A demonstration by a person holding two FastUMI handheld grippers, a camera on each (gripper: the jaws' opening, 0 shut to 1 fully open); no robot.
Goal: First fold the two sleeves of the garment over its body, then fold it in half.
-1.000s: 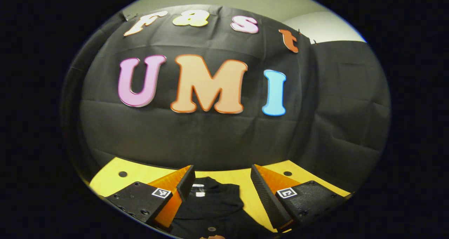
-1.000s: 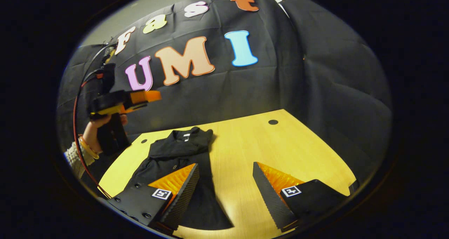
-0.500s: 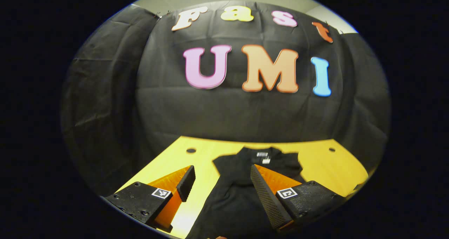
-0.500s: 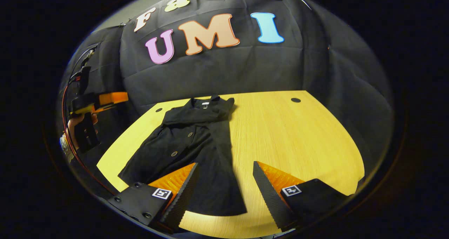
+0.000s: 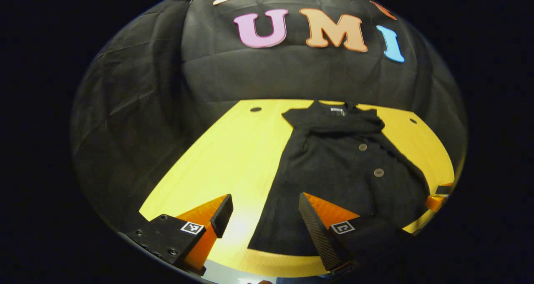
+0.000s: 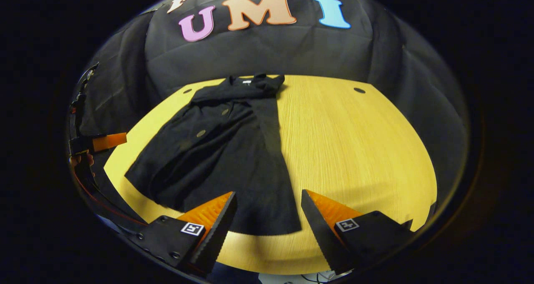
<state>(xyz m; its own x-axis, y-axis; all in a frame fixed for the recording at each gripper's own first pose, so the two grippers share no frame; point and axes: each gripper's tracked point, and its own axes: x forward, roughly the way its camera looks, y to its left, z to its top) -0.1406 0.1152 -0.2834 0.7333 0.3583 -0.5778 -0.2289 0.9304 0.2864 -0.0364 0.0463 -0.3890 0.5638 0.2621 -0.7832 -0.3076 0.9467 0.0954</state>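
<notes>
A black buttoned garment (image 5: 342, 171) (image 6: 225, 150) lies flat on the yellow wooden table (image 5: 233, 150) (image 6: 354, 142), collar toward the back wall and hem toward the near edge. Cloth lies doubled along its front; I cannot tell the sleeves apart. My left gripper (image 5: 265, 198) hangs open above the garment's near left corner, holding nothing. My right gripper (image 6: 268, 194) hangs open above the hem's near right part, also holding nothing. In the right gripper view the left gripper (image 6: 98, 142) shows at the far left, held by a hand. The right gripper (image 5: 438, 196) peeks in at the right edge of the left gripper view.
Black cloth walls close in the table at the back and sides. Small round holes (image 5: 255, 109) (image 6: 359, 90) sit near the table's far corners. Bare wood stretches left of the garment in the left gripper view and right of it in the right gripper view.
Both views have tilted down toward the table, so the whole garment now shows. The left gripper has dropped lower and moved leftward in the right gripper view. Both stay open.
</notes>
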